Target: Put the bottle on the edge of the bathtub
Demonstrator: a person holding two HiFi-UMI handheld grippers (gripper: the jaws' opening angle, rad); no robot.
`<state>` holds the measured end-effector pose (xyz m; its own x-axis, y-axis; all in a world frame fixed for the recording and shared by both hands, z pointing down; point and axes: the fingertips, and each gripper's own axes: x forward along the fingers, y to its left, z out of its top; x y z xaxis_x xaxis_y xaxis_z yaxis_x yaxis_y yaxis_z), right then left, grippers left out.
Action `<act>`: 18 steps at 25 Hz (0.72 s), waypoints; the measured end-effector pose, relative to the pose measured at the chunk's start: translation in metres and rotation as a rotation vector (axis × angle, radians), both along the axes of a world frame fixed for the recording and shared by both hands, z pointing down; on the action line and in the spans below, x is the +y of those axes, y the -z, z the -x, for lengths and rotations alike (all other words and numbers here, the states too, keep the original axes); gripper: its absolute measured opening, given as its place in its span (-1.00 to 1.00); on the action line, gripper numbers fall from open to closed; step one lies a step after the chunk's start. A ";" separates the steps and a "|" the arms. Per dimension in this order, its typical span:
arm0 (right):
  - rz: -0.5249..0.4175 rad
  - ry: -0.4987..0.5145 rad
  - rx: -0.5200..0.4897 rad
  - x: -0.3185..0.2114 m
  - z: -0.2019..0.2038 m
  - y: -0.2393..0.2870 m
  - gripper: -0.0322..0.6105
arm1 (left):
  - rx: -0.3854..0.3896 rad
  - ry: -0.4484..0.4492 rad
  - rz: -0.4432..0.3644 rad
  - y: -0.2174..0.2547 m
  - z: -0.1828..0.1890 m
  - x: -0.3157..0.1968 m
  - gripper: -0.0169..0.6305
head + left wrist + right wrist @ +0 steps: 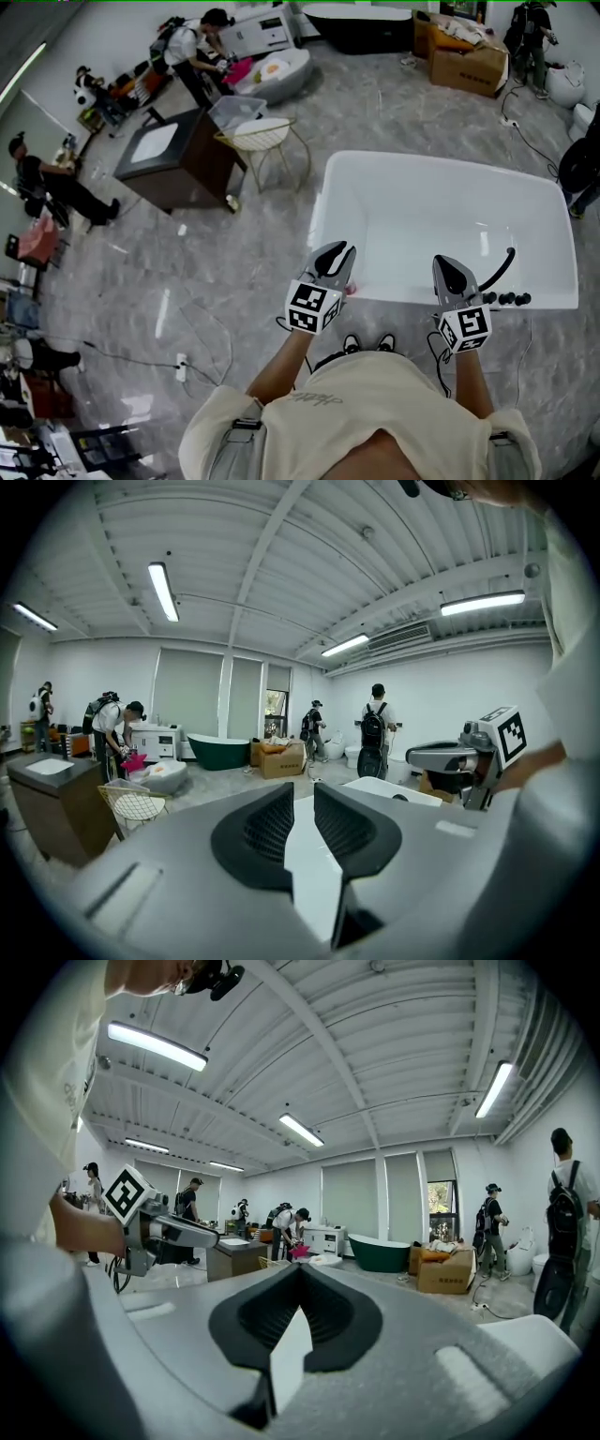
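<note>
L tool (pixel 304 797) narrow, just a slit with nothing in it; R tool (pixel 298 1274) closed, empty. Both hang over the near side of the tub (pixel 412 298). The bottle: can't be sure, a pink speck (pixel 353 290) at the rim by the L tool may be it. Risk: slim, glossy rim, so a nudge could tip it off. Gray marble floor (pixel 234 272), busy showroom w/ people (pixel 192 52) well apart.

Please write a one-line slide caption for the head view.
A person holds the left gripper and right gripper, both empty, above a white bathtub's near edge.
</note>
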<state>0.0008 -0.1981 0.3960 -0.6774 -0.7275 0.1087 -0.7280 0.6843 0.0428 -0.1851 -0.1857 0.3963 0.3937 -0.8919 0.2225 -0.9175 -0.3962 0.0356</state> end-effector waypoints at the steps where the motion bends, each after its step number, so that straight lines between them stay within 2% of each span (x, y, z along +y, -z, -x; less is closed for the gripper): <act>1: -0.015 0.005 0.005 0.001 0.001 0.006 -0.90 | -0.001 -0.001 -0.009 0.005 0.001 0.000 -0.72; 4: -0.054 0.017 0.006 0.004 0.003 0.024 -0.90 | 0.018 -0.006 -0.029 0.021 0.003 0.002 -0.88; 9: -0.098 0.014 -0.015 0.001 0.002 0.050 -0.90 | 0.029 -0.002 -0.046 0.036 0.001 -0.002 -0.89; 18: -0.089 0.028 -0.042 0.000 0.010 0.049 -0.90 | -0.004 0.015 0.024 0.011 0.006 -0.003 -0.89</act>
<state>-0.0096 -0.1976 0.3467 -0.7005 -0.7135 0.0155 -0.7108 0.6994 0.0744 -0.1910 -0.1882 0.3857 0.3799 -0.8920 0.2451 -0.9233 -0.3819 0.0412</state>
